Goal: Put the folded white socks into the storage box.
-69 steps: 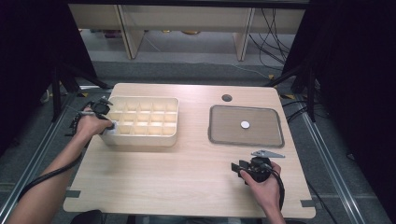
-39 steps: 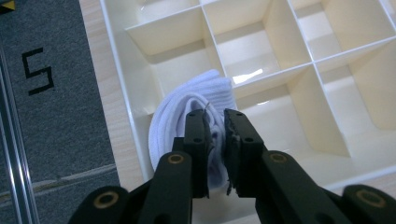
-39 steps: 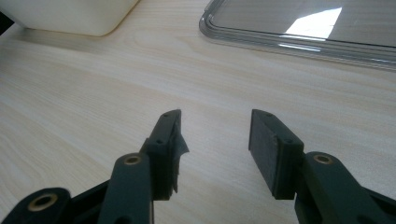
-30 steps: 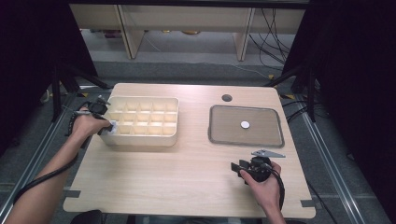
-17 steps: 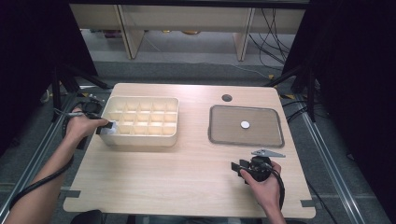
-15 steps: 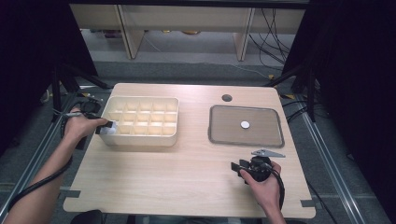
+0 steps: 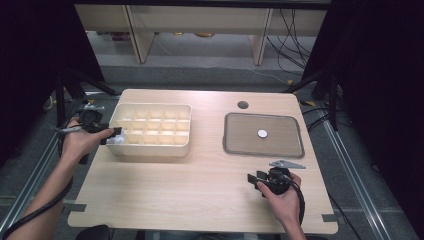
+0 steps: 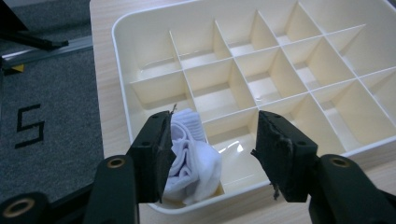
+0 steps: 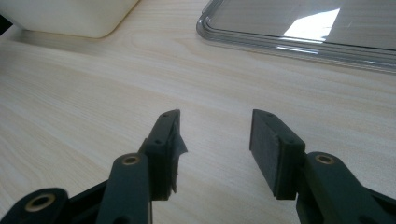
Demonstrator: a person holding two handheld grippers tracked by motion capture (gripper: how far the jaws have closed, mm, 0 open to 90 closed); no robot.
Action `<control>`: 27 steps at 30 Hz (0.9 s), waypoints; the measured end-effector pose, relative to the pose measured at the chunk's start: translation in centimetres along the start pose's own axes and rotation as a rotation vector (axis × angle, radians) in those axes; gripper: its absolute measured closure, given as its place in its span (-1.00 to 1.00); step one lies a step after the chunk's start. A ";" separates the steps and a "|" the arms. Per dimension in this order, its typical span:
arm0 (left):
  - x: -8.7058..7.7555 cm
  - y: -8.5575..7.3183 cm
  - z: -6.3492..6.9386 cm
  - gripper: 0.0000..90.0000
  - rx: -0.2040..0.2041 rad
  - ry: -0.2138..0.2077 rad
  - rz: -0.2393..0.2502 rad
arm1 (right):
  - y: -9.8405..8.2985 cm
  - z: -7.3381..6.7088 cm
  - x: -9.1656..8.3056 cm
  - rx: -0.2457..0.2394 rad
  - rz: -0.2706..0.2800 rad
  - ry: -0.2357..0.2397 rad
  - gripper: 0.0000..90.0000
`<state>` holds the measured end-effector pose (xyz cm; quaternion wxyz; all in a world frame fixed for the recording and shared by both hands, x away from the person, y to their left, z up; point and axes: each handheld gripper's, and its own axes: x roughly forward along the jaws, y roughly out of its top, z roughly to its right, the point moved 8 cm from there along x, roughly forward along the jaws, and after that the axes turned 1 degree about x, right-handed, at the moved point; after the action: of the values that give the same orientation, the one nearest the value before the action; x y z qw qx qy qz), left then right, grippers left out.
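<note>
- At the near-left corner cell of the divided box (image 8: 261, 79), the left claw (image 8: 212, 144) stands wide; its jaws have just been opening, and the rolled white sock (image 8: 194, 158) lies loose in that cell, just brushing the left pad.
- To finish the release well, I would lift the claw straight up and away from the box so that pad does not drag the sock back out over the wall.
- Part of the sock bulges above the near rim; a light push down with one pad would probably seat it, and a sideways sweep might tip it out.
- Toward the near-right edge of the table (image 7: 200, 195), the right claw (image 9: 215, 140) also stands wide with nothing between its pads, resting low over bare wood.
- Beyond it lies the grey tray (image 7: 235, 145) near the right edge, with a small white disc (image 7: 262, 133) at its middle; that looks like the likely next pick, so keep the right hand clear of it until the left has left the box.
</note>
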<state>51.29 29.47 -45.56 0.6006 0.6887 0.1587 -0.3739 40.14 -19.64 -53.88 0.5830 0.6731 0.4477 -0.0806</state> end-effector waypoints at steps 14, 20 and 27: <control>-1.7 -1.7 2.6 -0.10 0.022 0.013 0.090 | 0.0 -0.1 0.1 0.003 0.002 0.011 0.19; -2.1 -3.0 4.1 -0.10 0.032 0.006 0.118 | -0.1 -0.1 0.0 0.003 0.000 0.006 0.18; -2.0 -4.7 5.3 -0.11 0.014 0.007 0.146 | -0.2 0.0 0.1 0.003 -0.003 -0.002 0.18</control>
<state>45.10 25.94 -47.46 0.6211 0.7037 0.1075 -0.3280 40.08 -19.62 -54.06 0.5824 0.6732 0.4480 -0.0825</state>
